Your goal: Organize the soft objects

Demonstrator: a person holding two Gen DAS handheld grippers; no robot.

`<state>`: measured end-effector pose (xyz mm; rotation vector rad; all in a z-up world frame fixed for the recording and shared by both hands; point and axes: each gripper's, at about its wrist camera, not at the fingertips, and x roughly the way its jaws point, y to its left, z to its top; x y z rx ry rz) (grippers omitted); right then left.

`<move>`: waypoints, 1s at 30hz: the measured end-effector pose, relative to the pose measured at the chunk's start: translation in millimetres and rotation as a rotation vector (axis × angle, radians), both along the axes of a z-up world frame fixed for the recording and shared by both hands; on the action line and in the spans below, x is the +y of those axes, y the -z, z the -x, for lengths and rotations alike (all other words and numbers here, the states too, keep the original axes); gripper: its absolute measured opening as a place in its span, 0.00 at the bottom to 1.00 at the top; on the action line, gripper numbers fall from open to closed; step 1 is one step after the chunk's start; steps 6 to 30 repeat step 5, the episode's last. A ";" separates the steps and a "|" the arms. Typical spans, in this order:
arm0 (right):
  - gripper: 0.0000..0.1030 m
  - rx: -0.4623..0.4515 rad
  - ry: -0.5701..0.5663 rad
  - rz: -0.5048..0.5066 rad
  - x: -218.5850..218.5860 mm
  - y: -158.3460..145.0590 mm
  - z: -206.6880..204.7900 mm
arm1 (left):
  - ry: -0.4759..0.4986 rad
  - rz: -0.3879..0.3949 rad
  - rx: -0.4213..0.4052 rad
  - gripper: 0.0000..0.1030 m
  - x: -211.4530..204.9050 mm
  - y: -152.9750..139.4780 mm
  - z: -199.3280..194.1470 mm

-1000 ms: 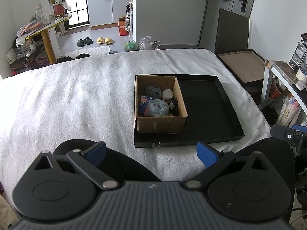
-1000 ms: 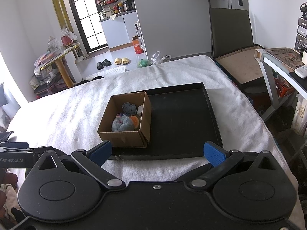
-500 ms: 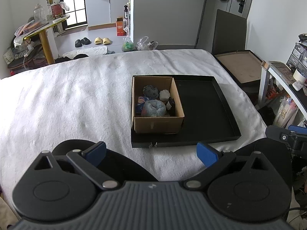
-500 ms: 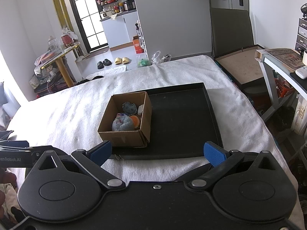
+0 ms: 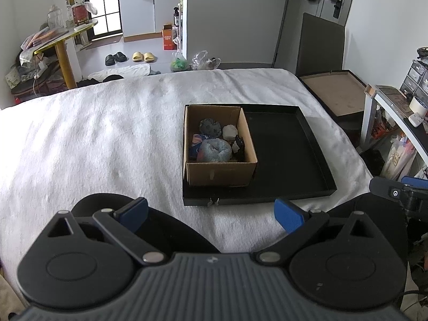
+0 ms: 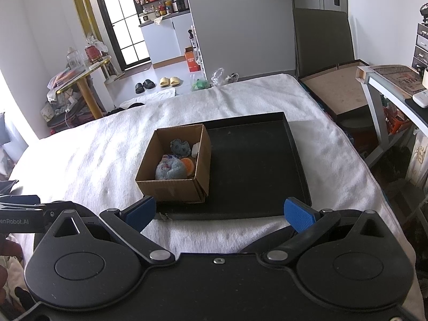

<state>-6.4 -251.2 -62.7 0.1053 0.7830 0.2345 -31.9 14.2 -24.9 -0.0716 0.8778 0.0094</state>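
A brown cardboard box (image 5: 219, 172) (image 6: 171, 191) stands in the left part of a shallow black tray (image 5: 283, 144) (image 6: 254, 160) on a white bedspread. Inside it lie several soft objects: a fluffy light-blue one (image 5: 215, 150) (image 6: 171, 169), a grey-blue one (image 5: 209, 126) (image 6: 179, 145), a white one (image 5: 230, 131), an orange one (image 6: 188, 165). My left gripper (image 5: 211, 212) is open and empty, held back from the tray's near edge. My right gripper (image 6: 219, 210) is open and empty, just short of the same edge.
The tray's right half holds nothing. Right of the bed stand a board-lined box lid (image 5: 334, 93) (image 6: 337, 91) and a cluttered desk (image 5: 396, 107). Beyond the bed are slippers (image 5: 143, 56) and a yellow-legged table (image 5: 62, 53). The other gripper shows at frame edges (image 5: 401, 191) (image 6: 21, 214).
The left gripper has drawn back a little, so box and tray sit farther off. The right view has barely shifted. Both stay open.
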 end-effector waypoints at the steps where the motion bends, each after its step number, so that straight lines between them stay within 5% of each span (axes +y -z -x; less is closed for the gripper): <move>1: 1.00 0.000 0.000 0.000 0.3 -0.2 -0.3 | 0.002 0.001 0.000 0.97 0.1 0.2 0.0; 30: 1.00 0.000 0.000 0.000 0.3 -0.4 -0.7 | 0.015 0.000 0.000 0.97 -1.0 1.0 -0.6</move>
